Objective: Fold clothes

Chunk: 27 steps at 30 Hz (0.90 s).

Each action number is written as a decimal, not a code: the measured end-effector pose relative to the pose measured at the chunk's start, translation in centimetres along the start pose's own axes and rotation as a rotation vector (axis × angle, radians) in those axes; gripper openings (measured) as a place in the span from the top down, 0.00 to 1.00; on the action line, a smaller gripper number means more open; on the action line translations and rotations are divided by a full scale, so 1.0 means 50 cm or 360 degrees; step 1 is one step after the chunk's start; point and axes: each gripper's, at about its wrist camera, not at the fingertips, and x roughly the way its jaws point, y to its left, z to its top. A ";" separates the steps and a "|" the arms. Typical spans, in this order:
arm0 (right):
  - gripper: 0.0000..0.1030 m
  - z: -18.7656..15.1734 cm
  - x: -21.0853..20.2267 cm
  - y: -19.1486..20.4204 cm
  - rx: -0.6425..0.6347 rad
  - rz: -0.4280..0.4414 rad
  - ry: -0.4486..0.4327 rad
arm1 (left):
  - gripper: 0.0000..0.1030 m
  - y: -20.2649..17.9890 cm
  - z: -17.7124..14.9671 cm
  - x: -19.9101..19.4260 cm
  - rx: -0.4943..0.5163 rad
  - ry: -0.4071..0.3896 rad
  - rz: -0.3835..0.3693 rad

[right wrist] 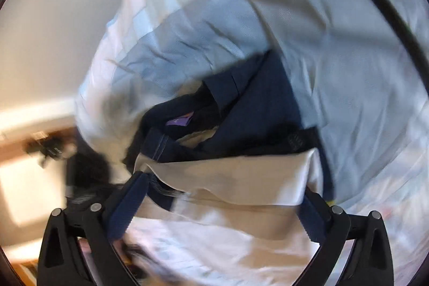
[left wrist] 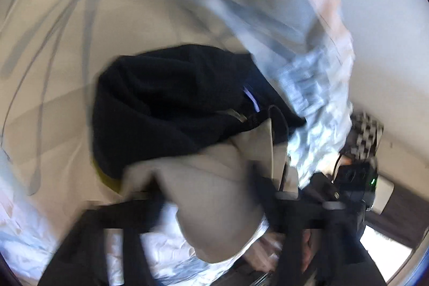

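your right tongs (right wrist: 214,208) stand spread wide, and the beige garment (right wrist: 236,178) lies between the two fingers without either pad pressing on it, so nothing is pinched there. your left tongs (left wrist: 203,205) are badly blurred in the left wrist view; they look spread too, with the same beige cloth bulging between them, and i see no pad clamped on it.

the beige garment lies in a loose hump on the bed, just in front of both tongs. behind it and touching it sits a pile of dark clothes (right wrist: 241,114), navy and black, with a small purple label (right wrist: 179,121) showing in a fold. that pile is bunched rather than squared. my judgement: the task is early or midway. the beige piece looks released onto the bed, but no neat, flat fold shows on it, and the dark pile behind looks not yet folded.

for room, the pale bedsheet (right wrist: 348,71) spreads wide to the right and beyond the pile, creased but free of things, so that is your best ground for laying a piece flat. in the right wrist view the bed's edge falls away on the left toward a wall and wooden floor (right wrist: 32,178), so keep cloth away from that side. a dark cable (right wrist: 388,26) arcs across the upper right; whether it touches the sheet i cannot tell.
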 end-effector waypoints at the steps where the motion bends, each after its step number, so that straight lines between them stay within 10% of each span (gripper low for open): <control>1: 0.00 -0.006 -0.005 0.011 -0.0063 -0.0053 -0.0025 | 0.14 -0.015 -0.010 -0.010 0.0072 -0.0024 0.0033; 16: 0.00 -0.159 -0.137 0.178 -0.0546 -0.0504 -0.0401 | 0.14 -0.160 -0.232 -0.248 0.0766 -0.0900 0.0718; 27: 0.00 -0.376 -0.051 0.132 -0.0680 -0.0611 -0.0457 | 0.14 0.005 -0.379 -0.141 0.0851 -0.0934 0.0784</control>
